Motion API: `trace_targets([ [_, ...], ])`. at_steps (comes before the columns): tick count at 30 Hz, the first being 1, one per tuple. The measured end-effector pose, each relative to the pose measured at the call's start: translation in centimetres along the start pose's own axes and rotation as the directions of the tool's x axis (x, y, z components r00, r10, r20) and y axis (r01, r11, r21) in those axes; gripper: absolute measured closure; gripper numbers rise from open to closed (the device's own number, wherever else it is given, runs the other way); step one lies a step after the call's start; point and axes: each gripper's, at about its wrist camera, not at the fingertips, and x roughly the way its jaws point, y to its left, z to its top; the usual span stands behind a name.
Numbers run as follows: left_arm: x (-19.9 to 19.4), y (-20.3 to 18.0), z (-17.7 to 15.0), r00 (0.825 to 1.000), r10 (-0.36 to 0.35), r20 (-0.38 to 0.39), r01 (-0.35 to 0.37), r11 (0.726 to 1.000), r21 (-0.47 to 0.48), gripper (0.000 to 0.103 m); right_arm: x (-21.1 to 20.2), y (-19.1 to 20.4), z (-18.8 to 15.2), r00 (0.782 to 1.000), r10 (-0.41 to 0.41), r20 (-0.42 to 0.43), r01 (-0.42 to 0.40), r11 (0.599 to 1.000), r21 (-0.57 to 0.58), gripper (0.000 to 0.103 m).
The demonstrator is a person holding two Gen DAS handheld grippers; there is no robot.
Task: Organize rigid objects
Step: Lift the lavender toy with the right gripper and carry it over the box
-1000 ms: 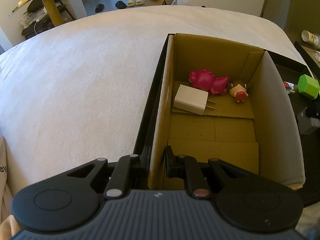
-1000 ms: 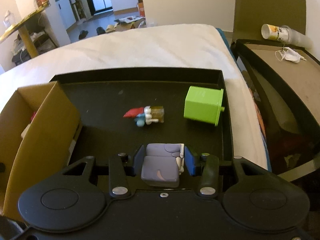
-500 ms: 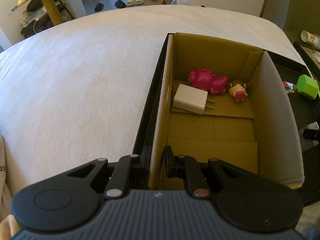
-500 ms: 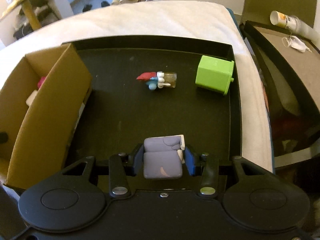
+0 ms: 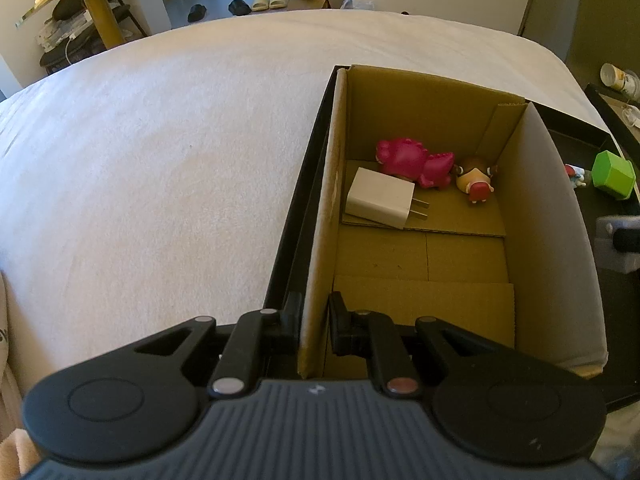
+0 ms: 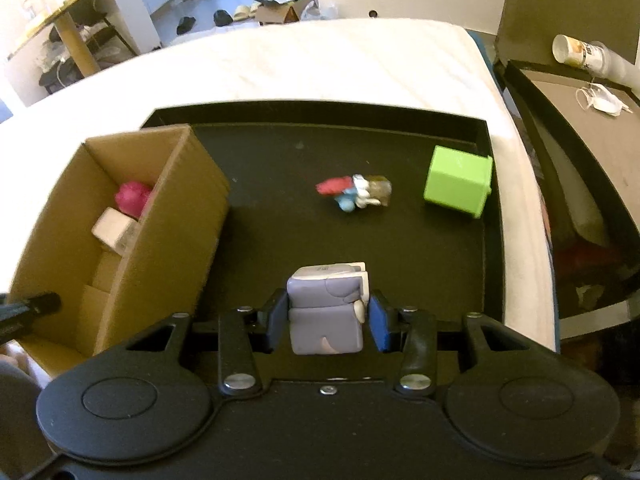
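My left gripper is shut on the left wall of the cardboard box, one finger outside and one inside. Inside the box lie a white charger, a pink toy and a small figurine. My right gripper is shut on a grey-purple block toy, held above the black tray. On the tray lie a small red and blue figure and a green cube. The cardboard box stands at the tray's left end.
White bedding stretches to the left of the box. A second black tray with a cup and a mask stands off to the right. A gold table and slippers lie beyond the bed.
My right gripper has risen with the grey-purple toy and shifted toward the box, so more of the tray and box shows. The left gripper has stayed on the box wall.
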Motion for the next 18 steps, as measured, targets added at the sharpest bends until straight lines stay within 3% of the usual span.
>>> trace_targets([
  [18,-0.5,0.7,-0.3,0.999,-0.039,0.011,0.039,0.999,-0.02,0.092,-4.9,6.0,4.0,0.989,0.099,0.113,-0.09,0.993,-0.076,0.061],
])
